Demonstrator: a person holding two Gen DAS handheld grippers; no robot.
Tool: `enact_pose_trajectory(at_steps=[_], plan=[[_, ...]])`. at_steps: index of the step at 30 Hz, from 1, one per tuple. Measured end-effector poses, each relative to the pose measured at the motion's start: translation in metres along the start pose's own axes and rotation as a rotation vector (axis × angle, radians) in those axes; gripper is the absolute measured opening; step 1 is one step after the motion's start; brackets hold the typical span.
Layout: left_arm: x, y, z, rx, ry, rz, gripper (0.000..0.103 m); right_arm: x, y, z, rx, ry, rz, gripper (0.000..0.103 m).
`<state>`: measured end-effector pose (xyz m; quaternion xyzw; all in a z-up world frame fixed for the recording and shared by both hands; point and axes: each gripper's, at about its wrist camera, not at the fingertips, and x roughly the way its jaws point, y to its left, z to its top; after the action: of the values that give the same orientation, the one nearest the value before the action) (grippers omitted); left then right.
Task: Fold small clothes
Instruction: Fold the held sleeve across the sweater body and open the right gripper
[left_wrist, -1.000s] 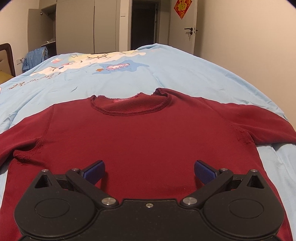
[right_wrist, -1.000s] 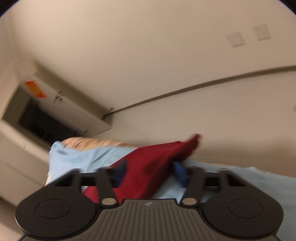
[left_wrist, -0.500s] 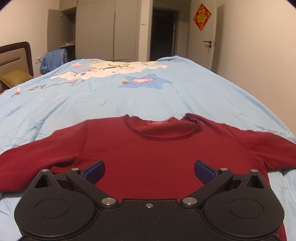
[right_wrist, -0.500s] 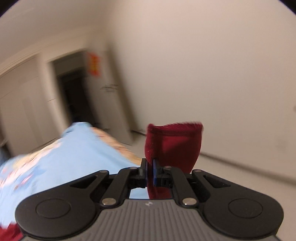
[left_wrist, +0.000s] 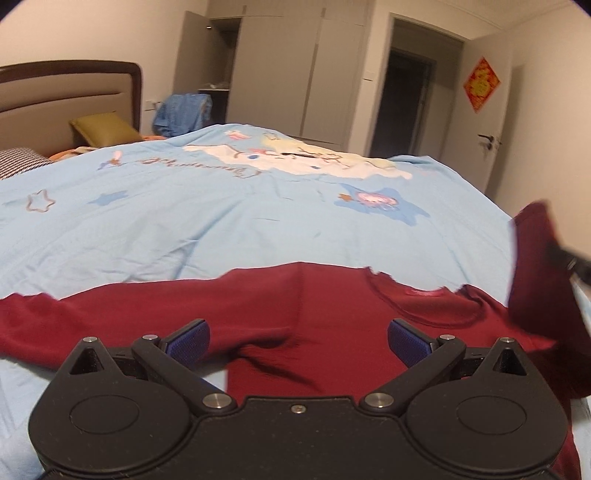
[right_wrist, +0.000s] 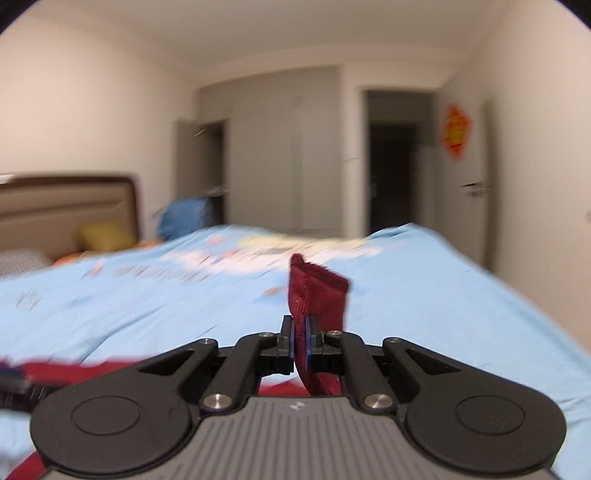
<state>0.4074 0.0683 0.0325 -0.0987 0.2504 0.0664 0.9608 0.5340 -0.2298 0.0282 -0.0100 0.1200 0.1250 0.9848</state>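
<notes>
Two grippers work over a dark red sweater (left_wrist: 332, 332) spread on a light blue bedspread (left_wrist: 221, 221). In the left wrist view the sweater fills the lower half of the frame, its neckline (left_wrist: 424, 302) at centre right and one sleeve (left_wrist: 55, 317) stretching flat to the left edge. Beyond the sweater's top edge the bedspread runs bare up to the middle of the frame, printed with stars and a pale cartoon patch, so most of the bed beyond it lies open. A headboard (left_wrist: 66, 92) and a mustard pillow (left_wrist: 103, 127) sit at the upper left, grey wardrobe doors (left_wrist: 295, 74) at top centre, and a dark doorway (left_wrist: 402, 103) at the upper right.

The left gripper (left_wrist: 298, 338) hovers low over the sweater's body with its blue-padded jaws set wide apart, nothing between them. Whether the pads touch the cloth cannot be told.

At the right edge of the same view the other sleeve (left_wrist: 535, 266) stands lifted off the bed. In the right wrist view, which is blurred, the right gripper (right_wrist: 302, 341) has its jaws pressed together on this sleeve's cuff (right_wrist: 317, 291), which sticks up at centre frame above the bedspread (right_wrist: 443, 295).
</notes>
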Motion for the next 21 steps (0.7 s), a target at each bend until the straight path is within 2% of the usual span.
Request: enact_pose_trajectory(at_steps=[3,8,9,12,14,17,18,20,21], plan=[[0.0,0.02,-0.003,-0.032,0.002,0.023,0.102,0.016,0.046,-0.02,-0.072,0.082,0.054,0.006],[0.004,0.037,-0.013,-0.05,0.012,0.039,0.102,0.028,0.094,-0.058,-0.228,0.197,0.111,0.007],[0.004,0.038,-0.015,-0.052,0.014,0.038,0.102,0.017,0.108,-0.068,-0.258,0.211,0.125,0.007],[0.011,0.035,-0.017,-0.064,0.016,0.016,0.102,0.006,0.119,-0.073,-0.298,0.226,0.156,0.013],[0.014,0.031,-0.018,-0.067,0.018,-0.007,0.102,-0.009,0.116,-0.072,-0.31,0.231,0.17,0.044],[0.022,0.019,-0.02,-0.062,0.017,-0.05,0.102,-0.03,0.098,-0.069,-0.3,0.235,0.18,0.059],[0.025,0.015,-0.02,-0.058,0.018,-0.068,0.102,-0.052,0.092,-0.071,-0.303,0.235,0.167,0.061],[0.033,0.004,-0.022,-0.044,0.023,-0.095,0.102,-0.072,0.073,-0.072,-0.302,0.237,0.125,0.07],[0.04,-0.003,-0.024,-0.031,0.03,-0.102,0.102,-0.078,0.063,-0.073,-0.297,0.239,0.096,0.071]])
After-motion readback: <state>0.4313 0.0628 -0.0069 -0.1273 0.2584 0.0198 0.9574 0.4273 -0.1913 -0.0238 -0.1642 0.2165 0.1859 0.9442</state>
